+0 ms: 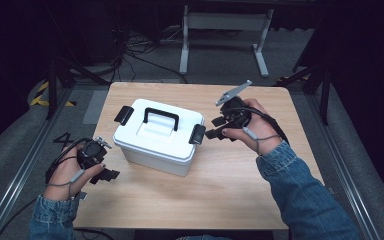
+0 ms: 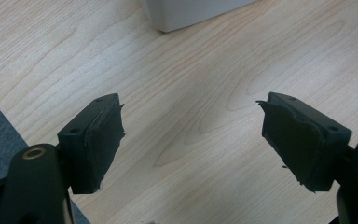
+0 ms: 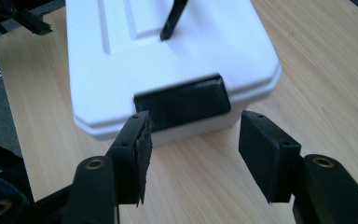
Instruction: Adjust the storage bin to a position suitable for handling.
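Observation:
A white lidded box (image 1: 155, 135) with a black top handle (image 1: 161, 117) and a black latch on each end sits mid-table. My right gripper (image 1: 213, 130) is open just right of the box, its jaws facing the right-end latch (image 3: 182, 101) with nothing between them. My left gripper (image 1: 106, 175) is open near the table's left front edge, in front of the box and to its left, over bare wood. In the left gripper view (image 2: 191, 135) a corner of the box (image 2: 191, 11) shows at the top.
The wooden table (image 1: 230, 190) has bare room in front of the box and to its right. The left-end latch (image 1: 123, 114) sticks out toward the back left. Grey floor, cables and a white metal frame (image 1: 225, 30) lie beyond the table.

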### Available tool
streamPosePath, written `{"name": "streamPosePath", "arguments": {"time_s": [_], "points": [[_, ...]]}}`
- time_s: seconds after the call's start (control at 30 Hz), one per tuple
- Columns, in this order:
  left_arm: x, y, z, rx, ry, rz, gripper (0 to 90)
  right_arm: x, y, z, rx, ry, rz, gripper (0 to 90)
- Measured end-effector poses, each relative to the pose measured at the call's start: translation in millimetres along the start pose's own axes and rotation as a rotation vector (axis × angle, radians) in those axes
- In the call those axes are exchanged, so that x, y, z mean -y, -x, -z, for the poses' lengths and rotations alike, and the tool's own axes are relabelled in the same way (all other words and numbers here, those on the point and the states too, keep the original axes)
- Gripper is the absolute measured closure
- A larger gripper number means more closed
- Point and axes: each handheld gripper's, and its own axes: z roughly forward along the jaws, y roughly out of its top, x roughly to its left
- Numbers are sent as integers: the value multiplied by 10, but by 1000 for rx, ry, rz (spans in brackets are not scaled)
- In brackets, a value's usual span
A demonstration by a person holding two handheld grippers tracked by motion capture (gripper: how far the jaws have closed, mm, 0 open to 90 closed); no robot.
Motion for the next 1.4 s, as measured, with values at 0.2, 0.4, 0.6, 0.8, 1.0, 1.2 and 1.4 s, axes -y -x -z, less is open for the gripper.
{"name": "streamPosePath", "arguments": {"time_s": [0.2, 0.4, 0.6, 0.8, 1.0, 1.2, 1.4], "points": [[-14, -18, -11, 13, -3, -15, 204, -313, -31, -194, 1, -27, 63, 423], [-41, -42, -18, 13, -2, -14, 202, -583, -66, -390, -35, -33, 73, 420], [-38, -57, -19, 17, 6, -6, 198, -767, -68, -631, -61, -39, 73, 422], [-36, -63, -22, 15, 7, -6, 196, -887, -65, -866, -82, -37, 81, 448], [-55, -34, -55, 23, -5, -17, 197, -952, -85, -1032, -88, -50, 89, 485], [-61, -27, -60, 24, -9, -26, 197, -1020, -114, -1168, -77, -65, 113, 604], [-62, -28, -63, 24, -10, -27, 197, -1049, -193, -1148, -76, -111, 171, 835]]}}
